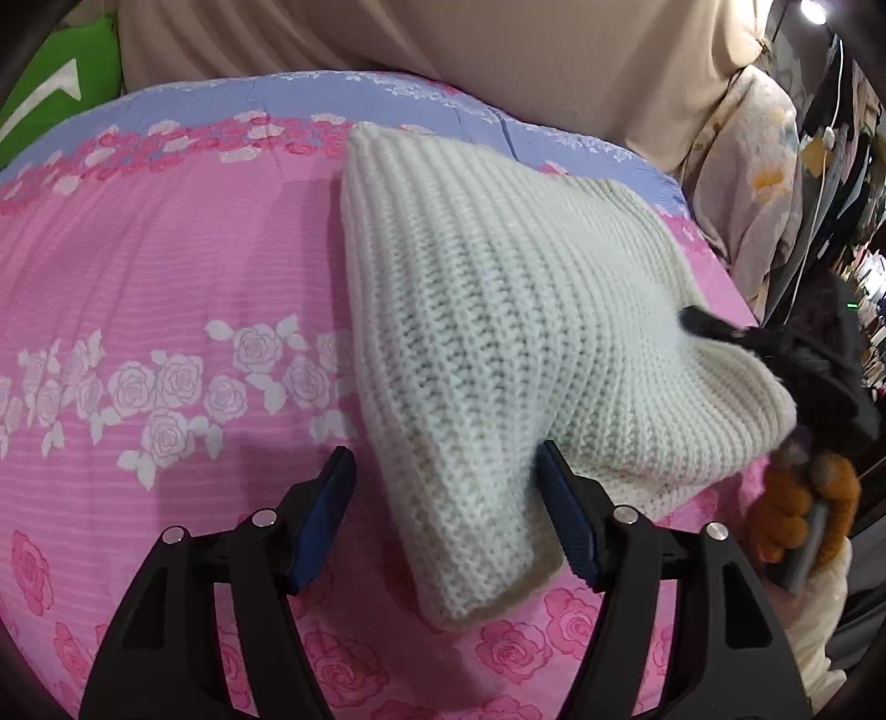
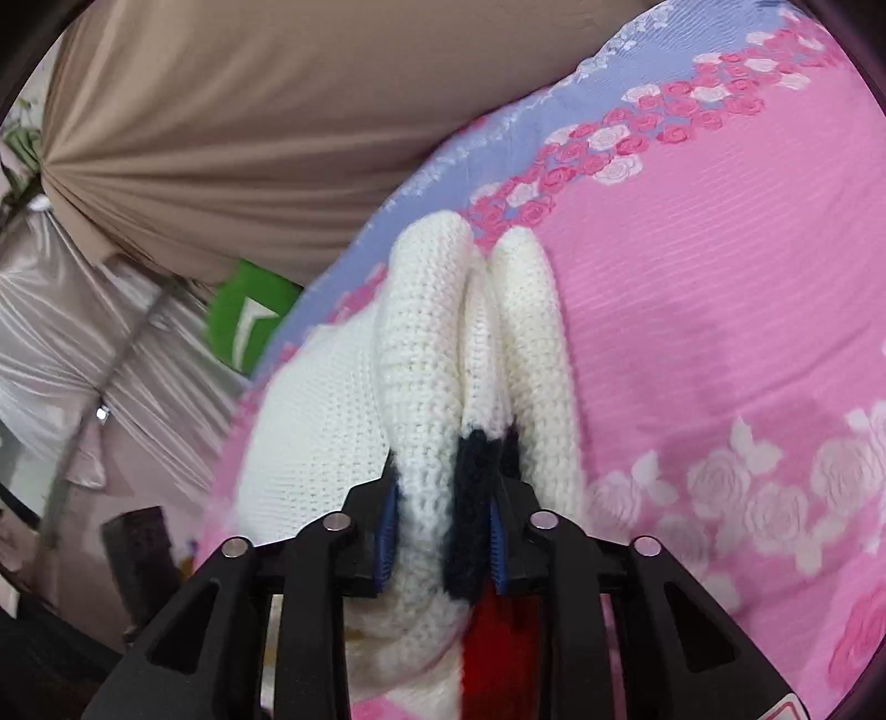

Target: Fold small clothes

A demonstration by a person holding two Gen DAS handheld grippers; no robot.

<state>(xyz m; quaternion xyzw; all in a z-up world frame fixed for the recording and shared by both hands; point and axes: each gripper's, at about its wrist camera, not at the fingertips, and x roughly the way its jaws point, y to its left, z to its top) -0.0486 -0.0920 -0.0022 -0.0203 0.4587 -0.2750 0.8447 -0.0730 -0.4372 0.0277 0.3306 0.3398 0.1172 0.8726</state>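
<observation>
A white ribbed knit garment (image 1: 498, 310) lies on a pink rose-print bedspread (image 1: 166, 266). In the left wrist view its near folded corner sits between the fingers of my left gripper (image 1: 451, 509). The right blue pad touches the knit and the left pad stands apart from it, so the gripper is open. My right gripper (image 2: 443, 526) is shut on a bunched edge of the same garment (image 2: 432, 343), where a navy band and a red band show. That edge is lifted at the right of the left wrist view, beside a hand in an orange glove (image 1: 797, 498).
A beige curtain (image 1: 443, 39) hangs behind the bed, with a green cushion (image 1: 61, 94) at its far left corner. Floral fabric (image 1: 758, 166) and dark clutter stand off the bed's right side. Silvery satin cloth (image 2: 83, 343) hangs beyond the bed in the right wrist view.
</observation>
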